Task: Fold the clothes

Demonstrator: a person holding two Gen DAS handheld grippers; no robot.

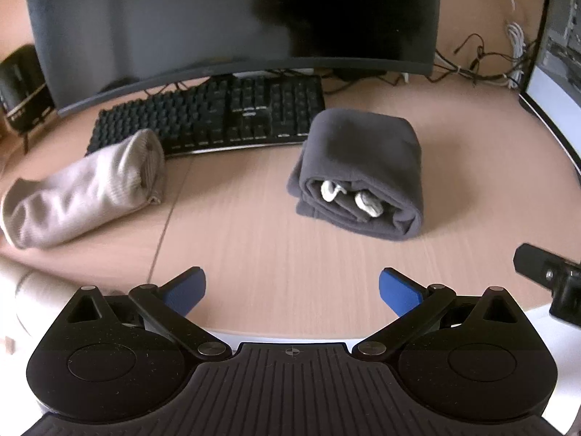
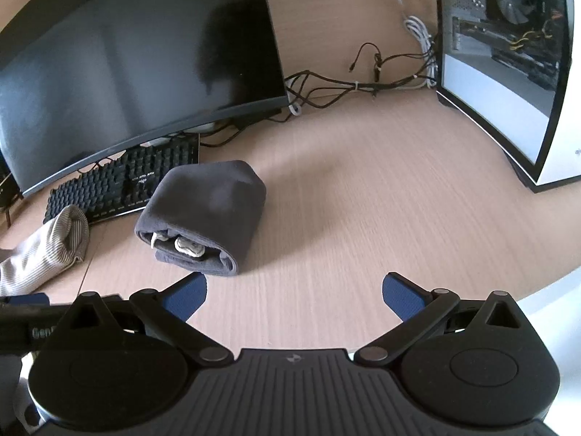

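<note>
Wooden table (image 1: 254, 225): folded grey garment (image 1: 357, 174) at 1 o'clock, beige garment (image 1: 83, 196) at 10; left hand-held gripper (image 1: 292, 292) and right hand-held gripper (image 2: 294, 294) both spread wide, empty.

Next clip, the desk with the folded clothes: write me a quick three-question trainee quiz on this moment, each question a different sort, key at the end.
1. True or false: the left tool is clamped on the dark grey garment.
2. Multiple choice: the beige ribbed garment lies where, relative to the dark grey one, in the left wrist view? A) to its left B) on top of it C) to its right
3. Short answer: what black item sits just behind both garments, under the monitor?

Key:
1. False; both the left tool and the right tool are open and hold nothing.
2. A
3. The keyboard.
</note>
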